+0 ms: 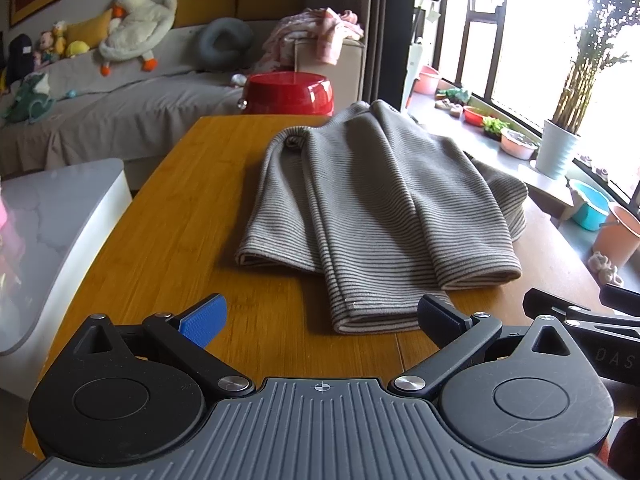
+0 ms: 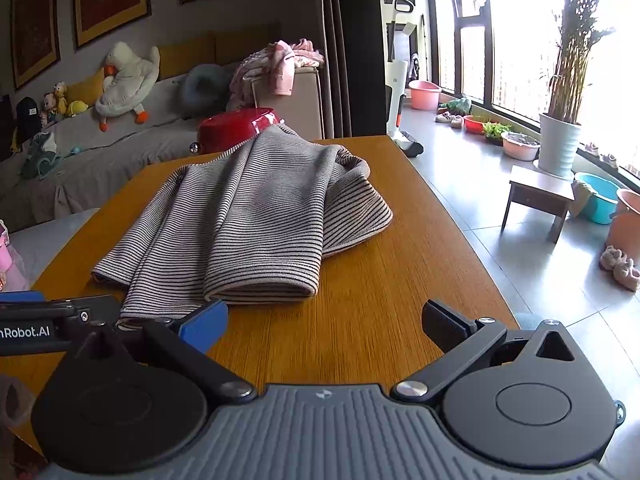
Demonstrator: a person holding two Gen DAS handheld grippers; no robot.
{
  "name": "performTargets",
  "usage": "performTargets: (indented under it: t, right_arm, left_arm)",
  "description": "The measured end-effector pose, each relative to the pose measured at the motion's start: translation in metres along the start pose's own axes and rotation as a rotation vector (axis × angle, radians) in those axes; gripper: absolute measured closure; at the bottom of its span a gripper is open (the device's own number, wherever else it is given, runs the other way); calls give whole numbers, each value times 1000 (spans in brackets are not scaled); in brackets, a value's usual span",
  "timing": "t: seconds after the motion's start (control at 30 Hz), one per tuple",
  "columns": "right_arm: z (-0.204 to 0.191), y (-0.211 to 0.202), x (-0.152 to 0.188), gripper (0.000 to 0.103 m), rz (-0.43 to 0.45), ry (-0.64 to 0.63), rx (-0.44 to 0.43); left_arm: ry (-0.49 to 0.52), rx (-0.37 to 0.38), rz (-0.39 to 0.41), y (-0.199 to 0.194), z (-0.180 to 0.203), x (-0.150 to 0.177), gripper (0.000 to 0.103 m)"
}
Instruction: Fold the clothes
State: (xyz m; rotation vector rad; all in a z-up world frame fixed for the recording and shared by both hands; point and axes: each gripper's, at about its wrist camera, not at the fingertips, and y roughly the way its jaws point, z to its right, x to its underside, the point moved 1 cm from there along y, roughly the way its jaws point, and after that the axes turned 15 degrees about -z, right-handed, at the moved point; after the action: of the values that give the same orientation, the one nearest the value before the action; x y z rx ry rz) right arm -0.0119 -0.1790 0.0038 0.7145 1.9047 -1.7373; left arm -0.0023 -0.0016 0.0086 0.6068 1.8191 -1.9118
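Striped garment (image 1: 372, 216) lies folded on wooden worktop (image 1: 180, 232). Red basin (image 1: 290, 94) behind it, contents not visible. Left gripper (image 1: 320, 320) and right gripper (image 2: 324, 326) both spread wide, empty.

Bare tabletop (image 2: 360, 320) before striped garment (image 2: 248, 216)

Home living room (sofa (image 1: 120, 108), plush toys (image 1: 136, 24))

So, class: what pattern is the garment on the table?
Thin grey-and-dark horizontal stripes on the garment, clearest in the right wrist view.
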Motion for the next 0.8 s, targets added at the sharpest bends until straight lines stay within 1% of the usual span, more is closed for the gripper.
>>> performTargets:
  t: [0.8]
  right_arm:
    - [-1,4,1,0,-16,2,-7]
  left_arm:
    - [-6,2,-23,5,-1,1,0]
